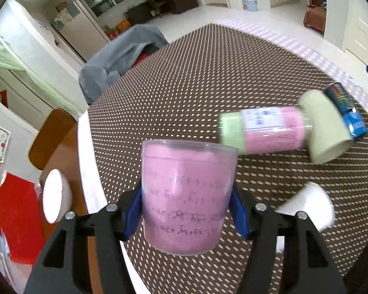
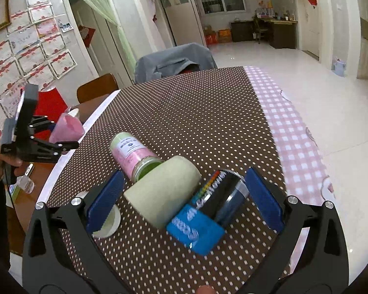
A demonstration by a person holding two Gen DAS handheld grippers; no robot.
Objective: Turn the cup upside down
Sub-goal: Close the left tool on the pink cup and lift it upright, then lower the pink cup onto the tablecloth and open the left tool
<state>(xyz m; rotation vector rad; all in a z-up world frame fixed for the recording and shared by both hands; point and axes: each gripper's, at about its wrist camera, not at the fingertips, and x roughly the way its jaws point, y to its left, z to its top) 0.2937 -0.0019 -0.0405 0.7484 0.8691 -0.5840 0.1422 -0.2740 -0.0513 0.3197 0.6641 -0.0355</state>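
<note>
My left gripper (image 1: 186, 210) is shut on a pink translucent cup (image 1: 187, 196) with dark writing on it, held above the dotted brown tablecloth (image 1: 196, 85) near the table's left edge. The cup is tilted in the grip. The right wrist view shows the left gripper (image 2: 61, 132) at far left with the pink cup (image 2: 67, 128) in it. My right gripper (image 2: 184, 201) is open, its blue pads (image 2: 105, 201) on either side of a pale green cup (image 2: 164, 191) and a dark can (image 2: 220, 196), both lying on their sides.
A pink bottle with a green cap (image 1: 260, 129) lies beside the pale green cup (image 1: 328, 127). A white cup (image 1: 309, 203) lies near my left gripper. A white bowl (image 1: 55, 198) sits on the wooden side surface. A chair with grey cloth (image 2: 174, 61) stands behind the table.
</note>
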